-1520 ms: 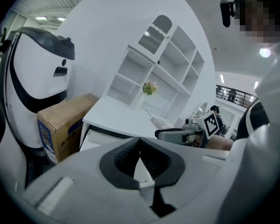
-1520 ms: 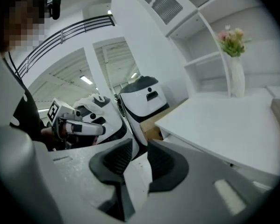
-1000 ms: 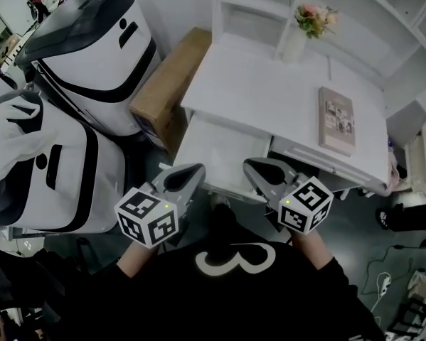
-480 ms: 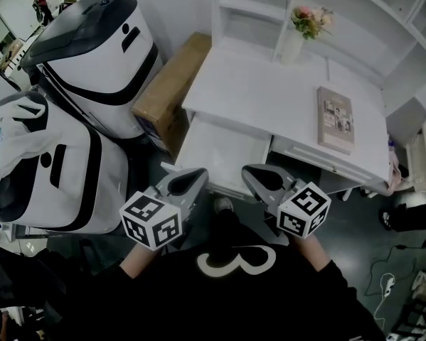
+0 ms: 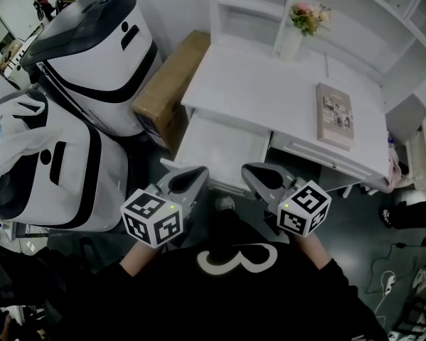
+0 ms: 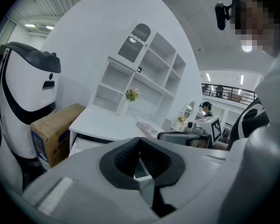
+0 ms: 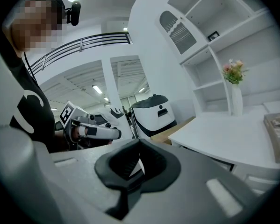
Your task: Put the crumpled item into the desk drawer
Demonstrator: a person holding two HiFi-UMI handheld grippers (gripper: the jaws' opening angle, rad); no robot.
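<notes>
The white desk (image 5: 269,94) has its left drawer (image 5: 220,146) pulled open, and the drawer's inside looks pale and bare. No crumpled item shows in any view. My left gripper (image 5: 195,173) hovers just in front of the drawer's front edge, shut with nothing between its pads (image 6: 148,158). My right gripper (image 5: 250,170) hangs beside it, to the right of the drawer, also shut and empty (image 7: 140,143). In the left gripper view the desk (image 6: 107,122) and the drawer (image 6: 86,144) lie ahead.
A book (image 5: 336,116) lies on the desk's right part and a vase of flowers (image 5: 303,25) stands at its back. A cardboard box (image 5: 171,84) leans by the desk's left side. Two white machines (image 5: 99,55) stand left. Shelves (image 5: 255,6) rise behind.
Both grippers have shifted slightly to the right in the head view and stay shut. Nothing was picked up or let go.
</notes>
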